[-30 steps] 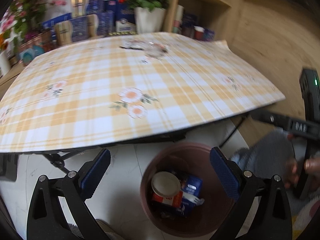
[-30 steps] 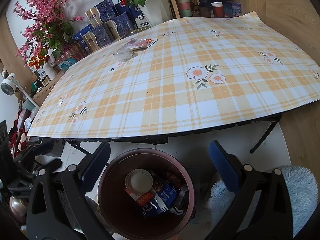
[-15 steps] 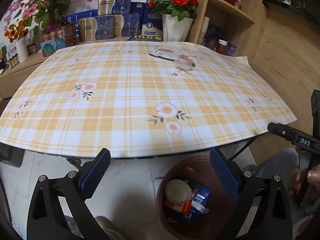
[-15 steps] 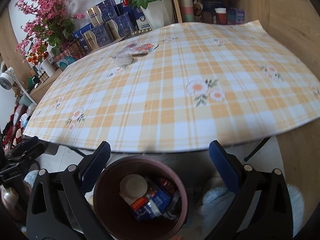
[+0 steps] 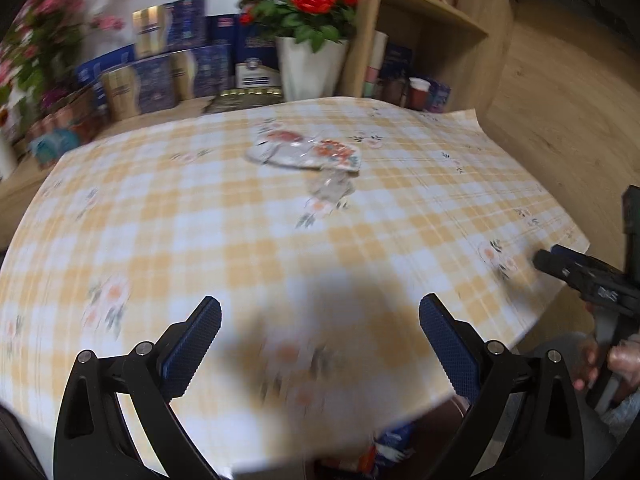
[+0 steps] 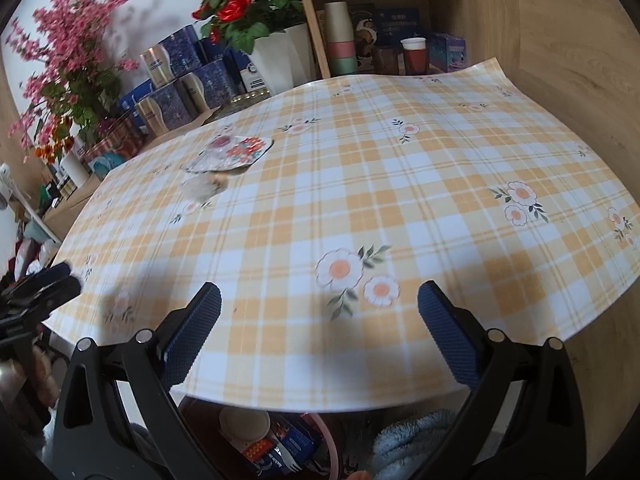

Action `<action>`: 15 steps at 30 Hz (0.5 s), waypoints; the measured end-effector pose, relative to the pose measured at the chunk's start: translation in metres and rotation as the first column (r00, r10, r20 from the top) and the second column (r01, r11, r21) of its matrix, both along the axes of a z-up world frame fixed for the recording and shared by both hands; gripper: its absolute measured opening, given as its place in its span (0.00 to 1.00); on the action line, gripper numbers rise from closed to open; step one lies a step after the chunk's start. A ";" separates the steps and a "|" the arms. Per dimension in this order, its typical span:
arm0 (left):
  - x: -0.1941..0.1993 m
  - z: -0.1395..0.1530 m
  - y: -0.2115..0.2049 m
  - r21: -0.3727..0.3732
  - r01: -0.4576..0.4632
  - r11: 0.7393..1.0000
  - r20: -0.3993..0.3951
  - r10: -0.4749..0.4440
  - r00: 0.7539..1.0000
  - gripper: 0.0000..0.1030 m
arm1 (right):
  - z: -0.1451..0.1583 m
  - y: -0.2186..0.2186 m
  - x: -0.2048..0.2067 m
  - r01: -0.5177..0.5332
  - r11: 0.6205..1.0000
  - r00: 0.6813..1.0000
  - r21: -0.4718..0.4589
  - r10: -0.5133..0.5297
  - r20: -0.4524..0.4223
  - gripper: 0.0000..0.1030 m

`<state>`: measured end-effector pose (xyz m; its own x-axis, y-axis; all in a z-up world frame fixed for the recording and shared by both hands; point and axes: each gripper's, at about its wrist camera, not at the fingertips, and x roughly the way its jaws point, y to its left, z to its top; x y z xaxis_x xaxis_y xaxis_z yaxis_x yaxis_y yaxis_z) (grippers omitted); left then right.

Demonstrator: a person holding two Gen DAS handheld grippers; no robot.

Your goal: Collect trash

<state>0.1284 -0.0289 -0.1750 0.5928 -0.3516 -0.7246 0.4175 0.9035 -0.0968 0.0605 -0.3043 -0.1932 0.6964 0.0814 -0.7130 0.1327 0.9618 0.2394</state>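
Nearest, under the bench's front edge, the bin (image 6: 324, 456) already holds trash: a round lid, a blue packet and a plastic fork, so part of the collecting looks done. Above it both grippers hang wide apart and empty, the left gripper (image 5: 320, 344) and the right gripper (image 6: 318, 344) over the near part of the checked bench (image 6: 400, 200). Far across the cloth 2 pieces remain: a flat wrapper (image 6: 236, 152) printed with red and orange, and just in front of it a crumpled clear scrap (image 6: 202, 190), thin and light by the look of it. Both views are blurred there, so finer detail is unclear.
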 end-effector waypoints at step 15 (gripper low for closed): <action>0.160 -0.038 -0.067 -0.005 0.007 1.000 -0.140 -0.007 0.990 0.80 | -0.002 -0.041 0.067 0.019 1.000 0.999 0.002 -0.019 -0.028 0.94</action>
<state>0.2882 -0.0955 -0.2130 0.4830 -0.3589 -0.7987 0.4058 0.9000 -0.1591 0.1270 -0.3449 -0.1955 0.6778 0.0699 -0.7319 0.1572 0.9587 0.2371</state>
